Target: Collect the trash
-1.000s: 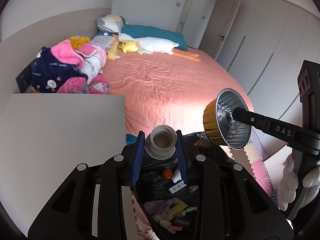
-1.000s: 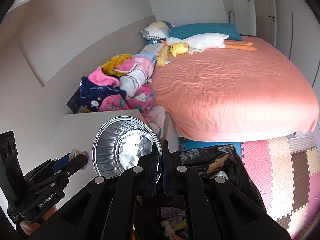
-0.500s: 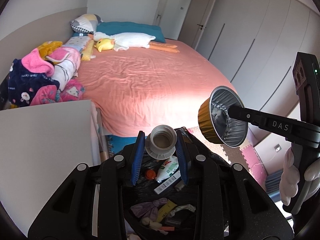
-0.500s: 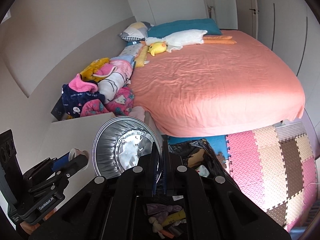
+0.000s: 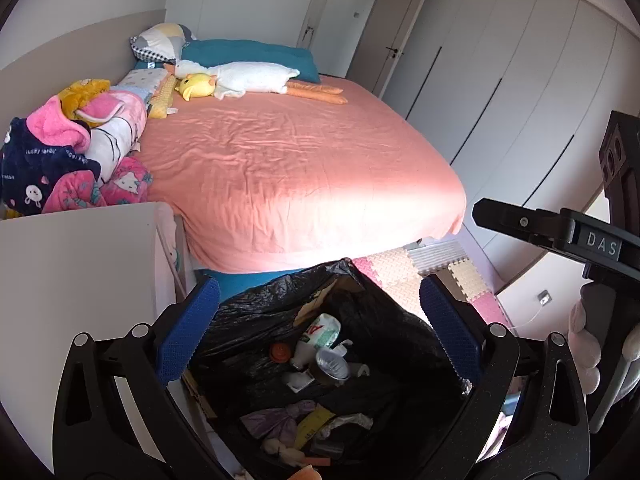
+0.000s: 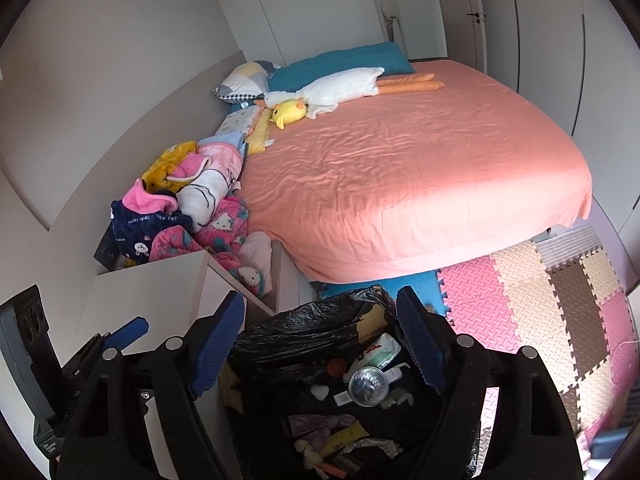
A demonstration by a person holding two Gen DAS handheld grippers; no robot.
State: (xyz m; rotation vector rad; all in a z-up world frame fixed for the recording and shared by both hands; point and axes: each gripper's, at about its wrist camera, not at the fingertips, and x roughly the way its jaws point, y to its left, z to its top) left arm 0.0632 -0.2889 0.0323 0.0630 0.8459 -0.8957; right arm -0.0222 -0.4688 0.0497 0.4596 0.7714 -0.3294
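Left wrist view: the left gripper [image 5: 320, 312] is hanging over the black trash bag [image 5: 256, 312], jaws just opened wide, nothing between them. The right gripper [image 6: 320, 328] is also standing open and empty (its jaws just opened), and the foil cup [image 6: 368, 386] is lying among the trash.

A salmon-pink sheet covers the bed [image 6: 420, 184]; the glossy plastic bin bag [image 5: 280, 300] is black; the interlocking foam floor mat [image 6: 540, 304] is pink, cream and brown squares.

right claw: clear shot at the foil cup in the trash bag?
Probably yes: the right claw is open right above the bag, and the foil cup lies on top, uncovered.
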